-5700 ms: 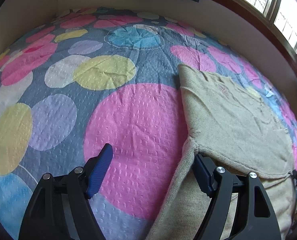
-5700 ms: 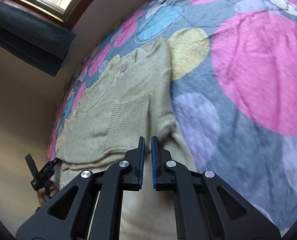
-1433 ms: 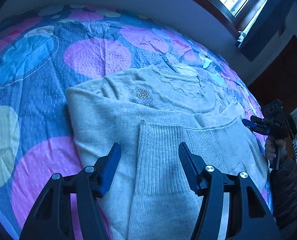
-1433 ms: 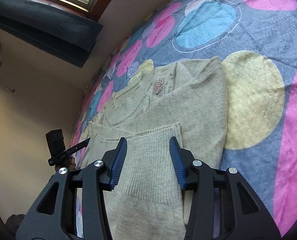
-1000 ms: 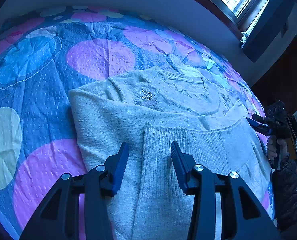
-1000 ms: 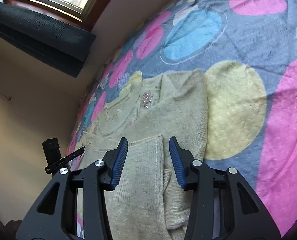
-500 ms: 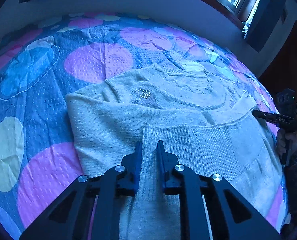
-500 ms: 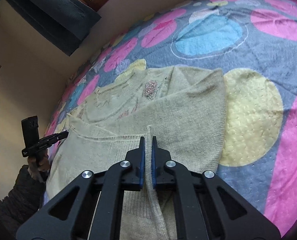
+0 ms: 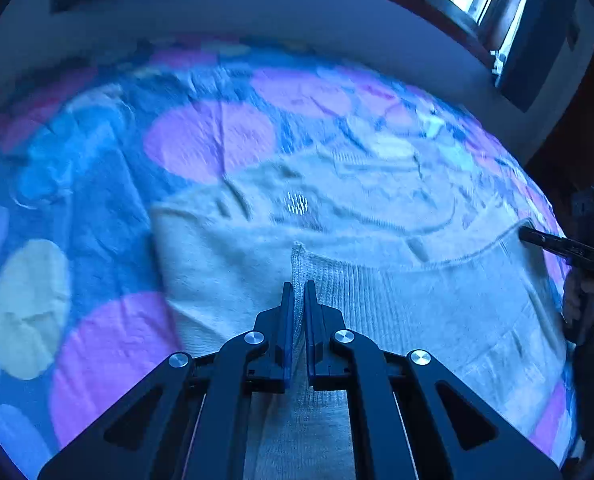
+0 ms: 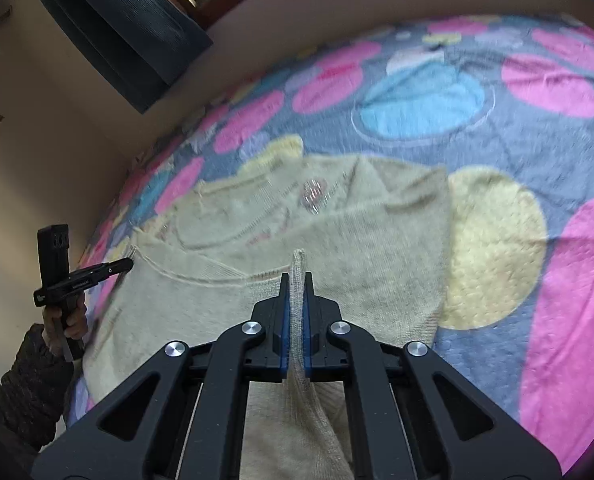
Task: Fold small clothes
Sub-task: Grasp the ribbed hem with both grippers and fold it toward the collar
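Beige knitted sweater (image 10: pixel 337 232) is spread flat, centre of frame, on the polka-dot quilted bedspread (image 10: pixel 497 240). Left gripper (image 9: pixel 295 300) and right gripper (image 10: pixel 293 300) are each clamped on a ribbed hem corner. Knit is judged light, limp, stretchy, non-slippery; the thick ribbed edge is best held, pulled gently.

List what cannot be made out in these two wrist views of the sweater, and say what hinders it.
1. Left wrist view: the sequin patch on the sweater is smeared by motion blur, so its design is unreadable.
2. Right wrist view: the sweater's near end is hidden behind the right hand-held gripper and cut off by the bottom edge.
3. Left wrist view: the bedspread is blurred and blue-tinted, so its true colours are unclear.
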Motion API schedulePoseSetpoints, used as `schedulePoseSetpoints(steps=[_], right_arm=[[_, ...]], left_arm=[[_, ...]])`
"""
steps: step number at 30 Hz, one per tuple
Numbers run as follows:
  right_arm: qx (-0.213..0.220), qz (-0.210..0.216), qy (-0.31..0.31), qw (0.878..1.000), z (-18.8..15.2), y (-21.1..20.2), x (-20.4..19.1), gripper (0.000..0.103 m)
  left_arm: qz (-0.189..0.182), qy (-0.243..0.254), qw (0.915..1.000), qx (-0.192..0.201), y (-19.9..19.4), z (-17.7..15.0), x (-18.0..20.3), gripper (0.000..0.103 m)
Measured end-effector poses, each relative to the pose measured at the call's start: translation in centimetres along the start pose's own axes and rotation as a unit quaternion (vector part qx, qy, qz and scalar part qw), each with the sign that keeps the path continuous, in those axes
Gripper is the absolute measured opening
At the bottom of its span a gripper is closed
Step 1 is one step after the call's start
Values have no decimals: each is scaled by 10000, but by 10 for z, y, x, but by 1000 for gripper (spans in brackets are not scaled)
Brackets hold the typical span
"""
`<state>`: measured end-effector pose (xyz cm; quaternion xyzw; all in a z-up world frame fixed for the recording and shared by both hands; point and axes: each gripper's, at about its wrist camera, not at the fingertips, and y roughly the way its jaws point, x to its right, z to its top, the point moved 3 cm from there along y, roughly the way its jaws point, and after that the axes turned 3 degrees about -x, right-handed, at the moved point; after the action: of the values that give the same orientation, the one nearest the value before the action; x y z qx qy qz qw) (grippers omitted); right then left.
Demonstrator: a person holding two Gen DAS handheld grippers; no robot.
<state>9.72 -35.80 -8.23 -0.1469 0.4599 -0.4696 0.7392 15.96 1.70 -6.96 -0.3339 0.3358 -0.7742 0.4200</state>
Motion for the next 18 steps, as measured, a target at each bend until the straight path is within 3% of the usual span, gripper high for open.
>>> schedulePoseSetpoints(steps=[6, 11, 14, 18], right_arm=[[420, -35, -265, 9988, 30, -23, -20, 4], [675, -107, -219, 9974, 77, -17, -17, 4], [670, -214, -81, 9975, 108, 10, -3, 4], [320, -380, 203, 9986, 122, 56, 23, 4]], left_arm=[[247, 0, 9978, 610, -31, 31, 4, 5], [496, -126, 9950, 860, -24, 73, -8, 5], [722, -342, 9936, 796, 2, 91, -25, 5], [845, -736, 9929, 393, 47, 95, -52, 5]])
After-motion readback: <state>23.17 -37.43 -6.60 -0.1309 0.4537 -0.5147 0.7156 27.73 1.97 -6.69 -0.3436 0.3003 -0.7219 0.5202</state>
